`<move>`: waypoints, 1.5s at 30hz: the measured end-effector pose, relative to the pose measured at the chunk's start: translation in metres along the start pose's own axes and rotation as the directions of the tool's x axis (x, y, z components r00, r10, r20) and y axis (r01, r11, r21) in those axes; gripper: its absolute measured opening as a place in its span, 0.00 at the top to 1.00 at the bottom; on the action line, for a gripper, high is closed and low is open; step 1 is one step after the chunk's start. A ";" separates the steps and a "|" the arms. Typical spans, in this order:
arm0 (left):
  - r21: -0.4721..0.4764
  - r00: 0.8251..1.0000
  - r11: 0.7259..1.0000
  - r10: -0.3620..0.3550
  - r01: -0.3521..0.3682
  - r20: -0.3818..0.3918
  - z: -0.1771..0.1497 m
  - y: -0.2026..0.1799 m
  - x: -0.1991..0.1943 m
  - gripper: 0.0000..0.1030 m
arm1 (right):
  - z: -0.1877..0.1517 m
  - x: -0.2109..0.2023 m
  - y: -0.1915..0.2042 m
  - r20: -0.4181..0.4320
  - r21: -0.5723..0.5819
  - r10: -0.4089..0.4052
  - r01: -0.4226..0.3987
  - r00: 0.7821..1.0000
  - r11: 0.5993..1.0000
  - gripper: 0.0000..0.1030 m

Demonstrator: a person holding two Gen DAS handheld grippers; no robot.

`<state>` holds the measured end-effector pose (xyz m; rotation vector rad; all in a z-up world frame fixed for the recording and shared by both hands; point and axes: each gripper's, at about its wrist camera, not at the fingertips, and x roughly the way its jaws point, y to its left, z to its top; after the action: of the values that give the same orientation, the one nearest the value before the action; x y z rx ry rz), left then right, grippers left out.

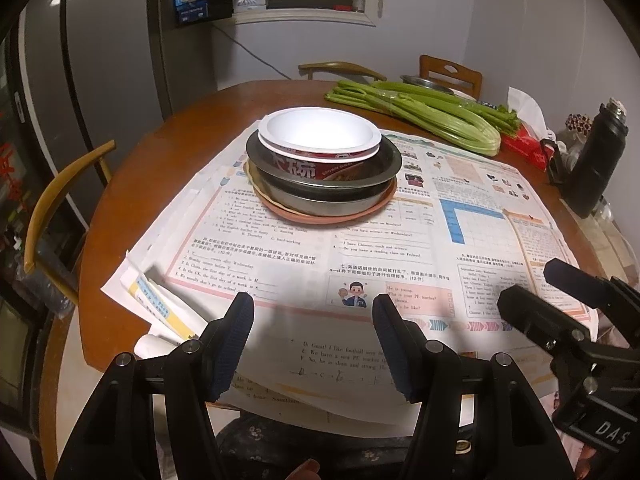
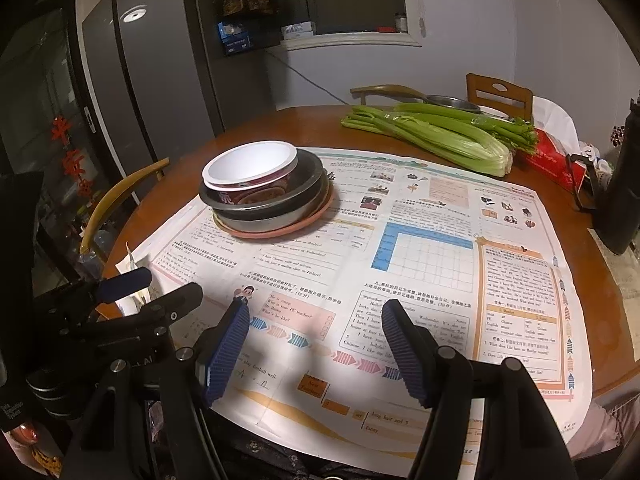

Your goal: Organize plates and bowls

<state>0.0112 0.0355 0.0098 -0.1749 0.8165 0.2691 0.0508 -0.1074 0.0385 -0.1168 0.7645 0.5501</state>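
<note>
A stack stands on newspaper in the middle of the round wooden table. A white-lined red paper bowl [image 1: 319, 132] [image 2: 250, 168] sits on top, inside dark metal pans [image 1: 320, 188] [image 2: 272, 208], on a pink plate [image 1: 372, 210] [image 2: 316, 222]. My left gripper [image 1: 314, 312] is open and empty near the table's front edge, well short of the stack; it also shows in the right wrist view [image 2: 160, 292]. My right gripper [image 2: 316, 316] is open and empty, right of the left one; it shows in the left wrist view [image 1: 532, 280].
Celery bunches [image 1: 416, 112] [image 2: 432, 132] lie at the back right. A black flask [image 1: 596, 160] and a red tissue pack [image 2: 556, 160] stand at the right. A metal dish [image 2: 452, 103] sits behind the celery. Chairs [image 1: 60, 196] ring the table; a fridge stands left.
</note>
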 end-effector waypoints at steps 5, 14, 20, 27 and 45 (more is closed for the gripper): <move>0.001 1.000 1.000 0.000 0.000 0.001 0.001 0.000 -0.001 0.38 | 0.001 -0.002 -0.003 0.005 0.015 0.002 -0.002 1.000 1.000 0.33; 0.009 1.000 1.000 0.000 0.000 -0.006 -0.001 0.000 0.001 0.38 | 0.000 -0.003 -0.003 0.005 0.013 0.004 -0.004 1.000 1.000 0.33; 0.006 1.000 1.000 -0.001 0.001 -0.004 -0.002 0.001 0.001 0.38 | -0.001 -0.003 -0.001 0.003 0.006 0.005 -0.005 1.000 1.000 0.33; 0.002 1.000 1.000 -0.003 0.003 -0.007 -0.002 0.002 0.001 0.38 | -0.001 -0.003 -0.002 0.003 0.014 0.005 -0.005 1.000 1.000 0.33; 0.001 1.000 1.000 -0.002 0.002 -0.014 -0.003 0.003 0.002 0.38 | -0.003 0.004 -0.001 -0.020 0.008 0.006 -0.006 1.000 1.000 0.33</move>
<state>0.0098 0.0377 0.0059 -0.1766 0.8305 0.2658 0.0515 -0.1071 0.0333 -0.1129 0.7861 0.5519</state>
